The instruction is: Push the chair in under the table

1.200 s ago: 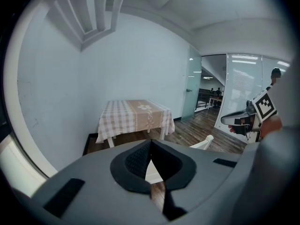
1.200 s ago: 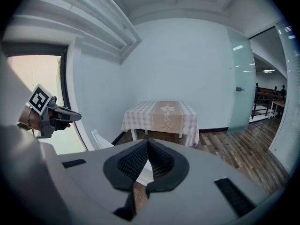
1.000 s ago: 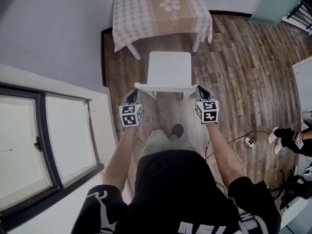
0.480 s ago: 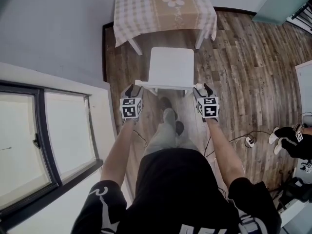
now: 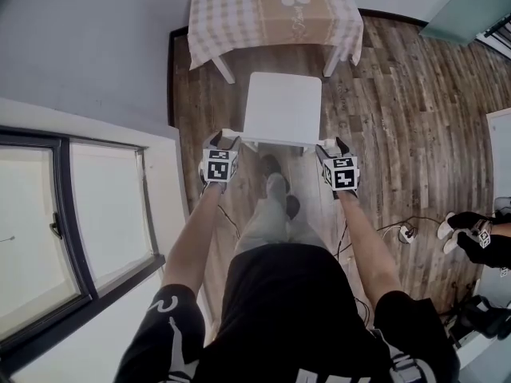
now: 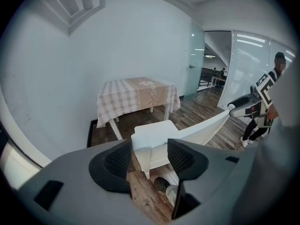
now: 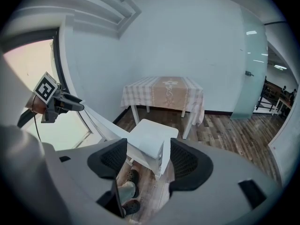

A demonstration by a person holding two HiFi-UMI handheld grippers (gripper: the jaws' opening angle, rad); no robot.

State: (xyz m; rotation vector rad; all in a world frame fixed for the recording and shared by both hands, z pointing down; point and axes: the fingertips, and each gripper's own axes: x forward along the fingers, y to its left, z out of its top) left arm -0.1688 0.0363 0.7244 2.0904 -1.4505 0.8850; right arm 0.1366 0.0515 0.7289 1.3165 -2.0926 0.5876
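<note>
Wood floor (image 5: pixel 399 118) filled most of the frame, with a grey wall (image 5: pixel 88 46) and one dark-framed window (image 5: pixel 72 214) of two panes on the left, and one frosted glass door (image 5: pixel 463 10) at the top right. One tabletop (image 5: pixel 223 6) stood against the wall under a checked cloth with a beige flower runner; the cloth hung over the near edge, and two white table legs (image 5: pixel 223 69) showed in the head view. One white chair (image 5: pixel 283 108) stood on the floor facing the gap between those legs. Its seat front was close to them, but the seat was out from under the tabletop. The operator's leg and two dark shoes (image 5: pixel 271 166) were right behind the chair back. A second person (image 5: pixel 487 242) was at the right edge, well apart from the chair. One cable with a socket block (image 5: pixel 409 231) lay on the floor to the right, off the chair's line. There were two grippers, one at each end of the chair's back rail. Left gripper (image 5: pixel 223 140) (image 6: pixel 149 153): fingers had just been opening and stood wide, with the rail's corner between them and the pads not pressing. Right gripper (image 5: pixel 331 144) (image 7: pixel 149 158): same, fingers just opened wide, with the other back corner between them and no grip.
</note>
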